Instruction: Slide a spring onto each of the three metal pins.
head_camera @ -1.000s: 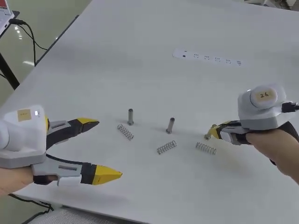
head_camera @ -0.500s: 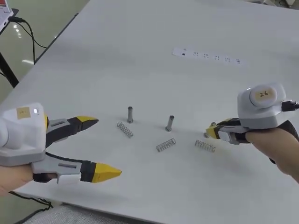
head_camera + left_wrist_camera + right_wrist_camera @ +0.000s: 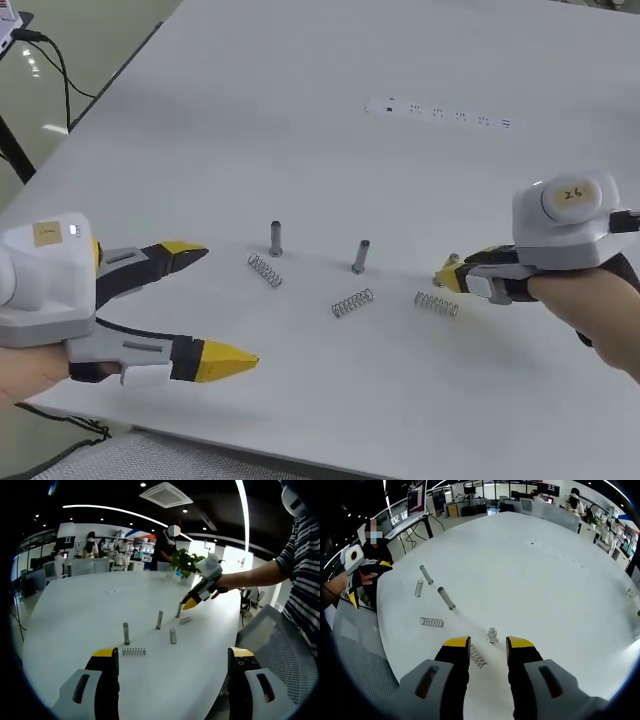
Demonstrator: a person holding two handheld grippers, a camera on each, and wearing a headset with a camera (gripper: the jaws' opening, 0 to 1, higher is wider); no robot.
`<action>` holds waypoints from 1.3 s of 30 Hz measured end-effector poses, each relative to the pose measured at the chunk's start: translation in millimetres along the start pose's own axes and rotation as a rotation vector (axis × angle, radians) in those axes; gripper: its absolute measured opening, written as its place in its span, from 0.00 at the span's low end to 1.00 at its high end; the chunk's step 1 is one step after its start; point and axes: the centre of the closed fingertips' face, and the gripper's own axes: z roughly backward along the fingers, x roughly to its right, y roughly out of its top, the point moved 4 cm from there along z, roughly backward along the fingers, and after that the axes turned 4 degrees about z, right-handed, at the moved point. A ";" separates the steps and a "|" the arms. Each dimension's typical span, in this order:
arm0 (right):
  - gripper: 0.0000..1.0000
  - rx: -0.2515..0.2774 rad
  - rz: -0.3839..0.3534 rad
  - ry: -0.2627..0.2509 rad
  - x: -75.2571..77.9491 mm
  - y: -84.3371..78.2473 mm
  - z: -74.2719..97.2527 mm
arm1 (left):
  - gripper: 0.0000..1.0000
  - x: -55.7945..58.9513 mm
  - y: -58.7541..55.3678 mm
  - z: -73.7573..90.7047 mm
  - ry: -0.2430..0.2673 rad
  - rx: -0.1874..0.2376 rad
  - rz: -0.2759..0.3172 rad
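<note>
Springs of thin coiled steel wire are lying on their sides across the middle of the white worktop (image 3: pixel 330 160): a left spring (image 3: pixel 264 270), a middle spring (image 3: pixel 352 302) and a right spring (image 3: pixel 436 304). Just behind each, a short grey metal pin is standing upright: the left pin (image 3: pixel 275 238), the middle pin (image 3: pixel 361 256) and the right pin (image 3: pixel 452 262). No pin is carrying a spring yet.

At the right edge of the head view, the right tongs (image 3: pixel 488 642) are hovering low by the right pin. Their yellow tips are narrowly parted and gripping nothing. In the right gripper view the pin is standing just ahead of the gap, and the right spring is lying between the tips. The left tongs (image 3: pixel 210 305), at the lower left of the head view, are gaping wide and empty, well apart from the left spring.

These springs are probably very light and ready to roll or flick away. A gentle pinch across the coils near one end should be holding best, leaving the bore open for the pin. A hard squeeze is likely to crush the coils. The pins look stiff but may be standing loose, so a nudge could be tipping one over.
</note>
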 end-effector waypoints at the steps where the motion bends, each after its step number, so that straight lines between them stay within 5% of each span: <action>1: 0.31 0.001 0.001 0.004 -0.7 0.2 0.4 | 0.89 0.0 0.0 0.1 0.000 0.000 0.001; 39: 0.37 0.009 0.041 0.039 -13.0 -16.7 22.8 | 0.92 -10.6 7.2 -7.4 -0.003 -0.002 -0.013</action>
